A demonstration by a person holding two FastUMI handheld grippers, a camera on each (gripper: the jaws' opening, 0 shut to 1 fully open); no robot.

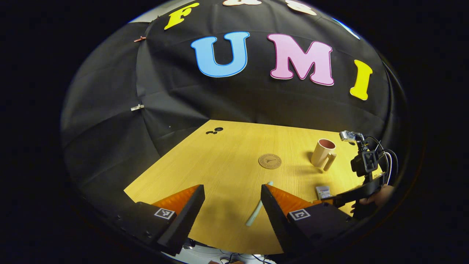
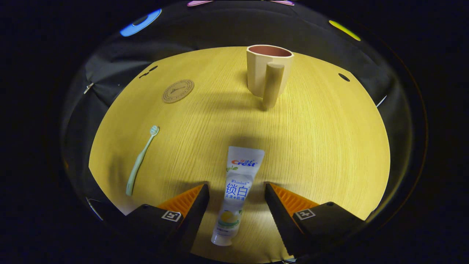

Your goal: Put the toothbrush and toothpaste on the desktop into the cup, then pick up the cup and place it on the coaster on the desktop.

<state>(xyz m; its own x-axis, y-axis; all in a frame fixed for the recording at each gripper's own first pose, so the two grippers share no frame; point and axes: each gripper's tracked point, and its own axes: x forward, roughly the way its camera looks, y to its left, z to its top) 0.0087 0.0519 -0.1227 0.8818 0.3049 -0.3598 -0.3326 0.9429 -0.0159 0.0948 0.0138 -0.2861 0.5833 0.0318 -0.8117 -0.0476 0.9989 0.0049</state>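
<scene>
A yellow wood-grain desk [image 2: 311,139] stands in a booth walled with black cloth [image 1: 110,121]. In the right gripper view the toothpaste [image 2: 236,190] lies flat on the desk, its cap toward the camera and its crimped end pointing toward the cup [image 2: 268,71]. The right gripper [image 2: 237,200] is spread wide and straddles the tube's lower half, one finger on each side with a gap between each finger and the tube, so it is released and grips nothing. The cup stands upright farther back, its handle turned toward the camera, well apart from the tube. The toothbrush [image 2: 141,160] lies on the desk to the left of the tube, its bristle head pointing away toward the round coaster [image 2: 178,91], which sits flat near the far left edge. In the left gripper view the left gripper [image 1: 232,200] is also released, its fingers wide apart over the near part of the desk with nothing between them; the toothbrush [image 1: 258,208] lies just beside its right-hand finger, partly hidden by it. Beyond, the coaster [image 1: 269,161] lies mid-desk with the cup [image 1: 323,154] to its right. At the right edge the right gripper's body [image 1: 361,183] shows, with a hand [image 1: 379,196] holding it, low over the toothpaste [image 1: 323,191].
</scene>
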